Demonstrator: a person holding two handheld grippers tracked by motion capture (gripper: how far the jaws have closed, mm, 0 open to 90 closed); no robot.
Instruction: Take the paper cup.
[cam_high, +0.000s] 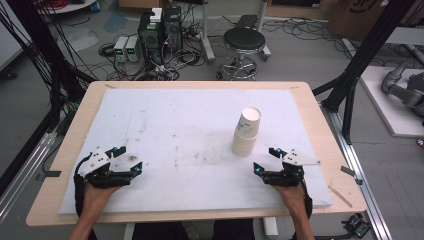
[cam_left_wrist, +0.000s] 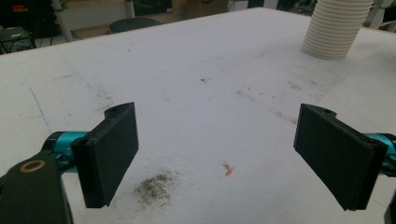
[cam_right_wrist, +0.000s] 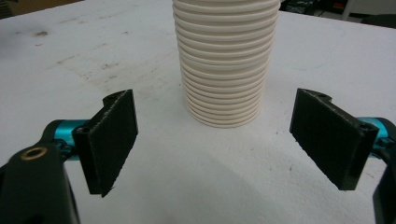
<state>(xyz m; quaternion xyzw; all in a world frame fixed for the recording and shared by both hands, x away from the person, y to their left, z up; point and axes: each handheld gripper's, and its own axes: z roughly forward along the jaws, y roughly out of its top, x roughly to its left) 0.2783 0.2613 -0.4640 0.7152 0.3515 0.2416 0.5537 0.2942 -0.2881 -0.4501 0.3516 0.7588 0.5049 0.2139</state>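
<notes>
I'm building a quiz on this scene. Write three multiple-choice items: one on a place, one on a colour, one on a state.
1. Which gripper is nearer the cup stack?
A. left
B. right
C. both equally

2. What colour is the stack?
A. cream
B. red
C. blue

3. How do the right gripper's jaws stand?
A. shut on the stack
B. shut, empty
C. open, empty

Answers:
1 B: in the high view the stack stands just beyond the right gripper, far from the left gripper.
2 A: its ribbed rims show cream.
3 C: the pads stand wide apart, short of the stack.

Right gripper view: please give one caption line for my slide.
Open tongs face a stack of upside-down paper cups on a white mat.
</notes>
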